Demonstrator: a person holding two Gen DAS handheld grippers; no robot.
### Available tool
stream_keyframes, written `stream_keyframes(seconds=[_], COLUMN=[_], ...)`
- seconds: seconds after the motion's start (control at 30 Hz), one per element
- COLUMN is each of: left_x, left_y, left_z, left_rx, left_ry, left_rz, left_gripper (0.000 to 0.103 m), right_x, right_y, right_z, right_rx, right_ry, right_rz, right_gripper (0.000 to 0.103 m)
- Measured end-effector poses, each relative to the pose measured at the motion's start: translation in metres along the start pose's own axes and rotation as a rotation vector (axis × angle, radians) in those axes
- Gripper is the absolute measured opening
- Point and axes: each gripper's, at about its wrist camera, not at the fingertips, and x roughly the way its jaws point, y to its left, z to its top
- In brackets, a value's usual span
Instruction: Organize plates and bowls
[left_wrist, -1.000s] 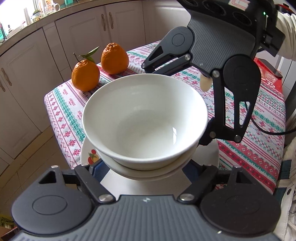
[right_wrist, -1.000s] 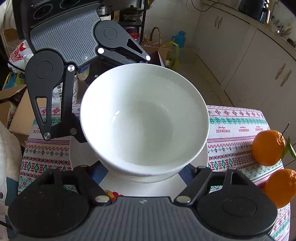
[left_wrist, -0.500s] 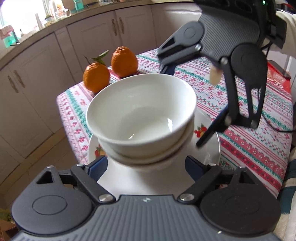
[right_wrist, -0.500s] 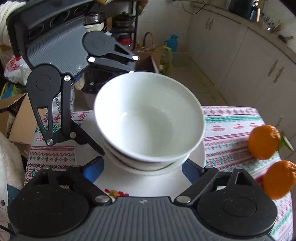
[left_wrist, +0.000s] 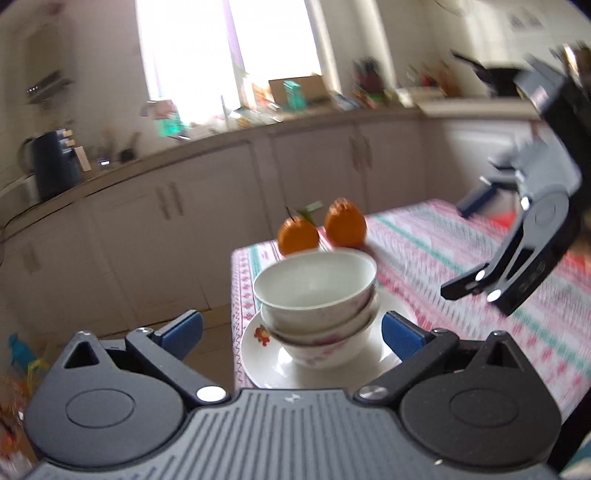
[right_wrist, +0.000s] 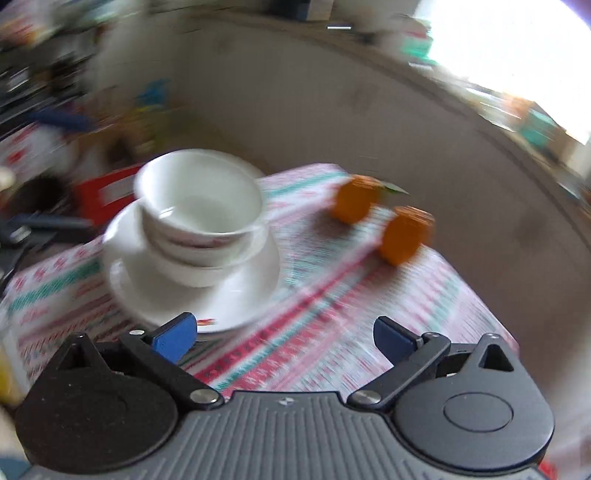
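The left gripper (left_wrist: 291, 332) has its blue pads (left_wrist: 181, 326) spread wide, still opening, with nothing pressed between them; the right gripper (right_wrist: 284, 334) is likewise opening and empty. Taking the plate (left_wrist: 266, 363) as landmark: the stack of bowls (left_wrist: 317, 306) sits nested on its middle, upright, the top bowl's rim slightly off-centre over the ones beneath. From the left gripper the plate lies straight ahead and just below, framed by the pads but not touched. From the right gripper it lies ahead and off to the left, so the left hand looks the nearer. Two oranges (left_wrist: 321, 229) rest on the patterned tablecloth (left_wrist: 480, 295) beyond the plate. Both grippers tilt downward.
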Motion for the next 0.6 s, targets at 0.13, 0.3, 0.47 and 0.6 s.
stream_keyframes(seconds=[0.13, 0.3, 0.47, 0.6], left_x=[-0.013, -0.036, -0.06, -0.075], left_y=[-0.02, -0.028, -0.041, -0.053], left_z=[0.005, -0.001, -0.004, -0.003], left_rx=[-0.109, -0.26, -0.257, -0.247], left_ry=[0.036, 0.052, 0.049, 0.03], left_rz=[0.151, 0.137, 0.146, 0.142], left_gripper=[0.102, 0.102, 0.102, 0.102], right_x=[-0.033, -0.071, -0.107, -0.129], right_y=[-0.003, 0.011, 0.033, 0.043], right_z=[-0.023, -0.058, -0.076, -0.083], right_rx=[0.244, 0.379, 0.392, 0.397], right_ry=[-0.024, -0.046, -0.088, -0.126], right_rz=[-0.125, -0.214, -0.261, -0.256], right_gripper=[0.103, 0.103, 0.103, 0.103])
